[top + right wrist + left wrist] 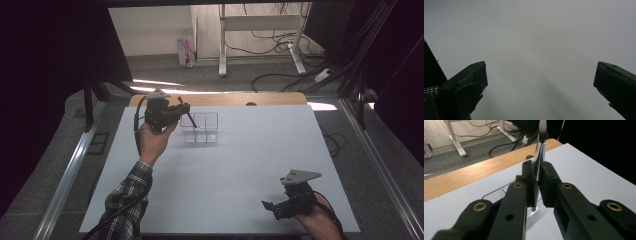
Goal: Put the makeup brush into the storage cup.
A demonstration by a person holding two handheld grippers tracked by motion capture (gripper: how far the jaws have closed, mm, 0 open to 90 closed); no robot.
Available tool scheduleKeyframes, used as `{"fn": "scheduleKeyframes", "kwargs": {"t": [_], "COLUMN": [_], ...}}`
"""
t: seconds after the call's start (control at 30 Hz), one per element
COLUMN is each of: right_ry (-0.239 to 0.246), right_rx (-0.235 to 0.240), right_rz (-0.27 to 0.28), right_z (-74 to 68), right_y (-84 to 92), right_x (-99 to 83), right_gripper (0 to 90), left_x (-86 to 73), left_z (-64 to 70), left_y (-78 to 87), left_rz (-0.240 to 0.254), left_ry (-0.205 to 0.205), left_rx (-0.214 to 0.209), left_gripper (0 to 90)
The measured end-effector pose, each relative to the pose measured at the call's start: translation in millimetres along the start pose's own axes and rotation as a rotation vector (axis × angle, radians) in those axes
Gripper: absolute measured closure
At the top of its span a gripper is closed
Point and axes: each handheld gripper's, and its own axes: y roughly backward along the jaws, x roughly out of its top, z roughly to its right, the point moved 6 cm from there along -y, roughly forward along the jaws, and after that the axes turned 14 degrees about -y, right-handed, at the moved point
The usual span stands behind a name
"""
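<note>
My left gripper (184, 110) is held above the far left part of the white table, shut on a thin shiny metal utensil (540, 150). The utensil's handle runs upright between the jaws in the left gripper view. Its lower end dips into a clear plastic compartment tray (210, 131), whose wall (496, 193) shows just behind the jaws. What kind of utensil it is I cannot tell. My right gripper (270, 206) rests low near the table's front right edge, open, and between its jaws (540, 82) there is bare tabletop.
The white table top (240, 165) sits on a wooden board (225, 99) at the far edge. Beyond it are desk legs (222, 45) and floor cables (280, 75). Metal frame rails (75, 165) run along both sides.
</note>
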Motion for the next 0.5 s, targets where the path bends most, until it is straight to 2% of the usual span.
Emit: {"fn": "scheduleKeyframes", "kwargs": {"t": [0.5], "right_ry": [-0.011], "right_rx": [0.006], "right_rz": [0.015], "right_z": [1.4], "right_y": [6.1], "right_x": [-3.4], "right_gripper": [0.0], "left_x": [4.4], "left_z": [-8.3], "left_y": [-15.7], "left_rz": [0.001], "left_ry": [-0.001], "left_rx": [0.042], "left_gripper": [83.1]}}
